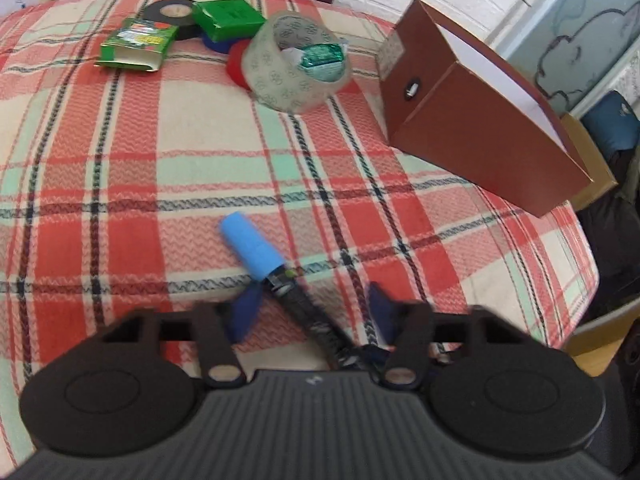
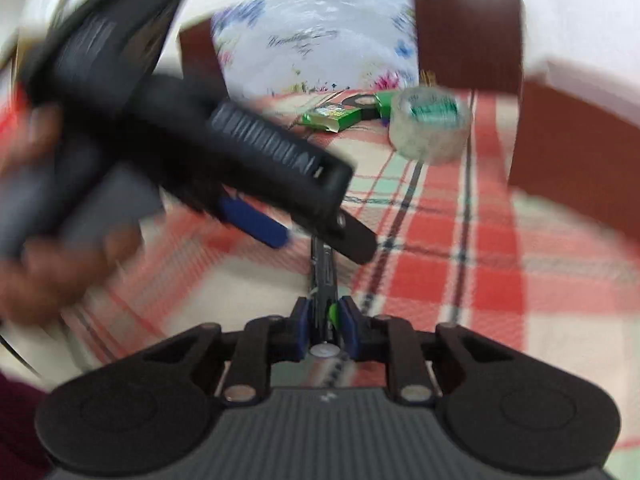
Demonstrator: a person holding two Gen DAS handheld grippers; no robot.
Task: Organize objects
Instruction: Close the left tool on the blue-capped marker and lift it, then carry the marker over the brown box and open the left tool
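Far left, a green carton [image 1: 136,46] and a clear tape roll [image 1: 298,64] sit bunched on the plaid blanket [image 1: 120,160], apparently unsorted. The blue-capped marker [image 1: 256,246] runs between the left gripper's [image 1: 312,312] parted fingers, unpinched. The right gripper [image 2: 326,320] clamps its tail, probably steadying it for a handover or for the brown box [image 1: 480,120] at right.

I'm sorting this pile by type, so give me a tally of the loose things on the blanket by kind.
Tape rolls: 4 (black, blue, red, clear)
Green boxes: 2 (lying open, on the rolls)
Markers: 1
Brown boxes: 1
Total: 8
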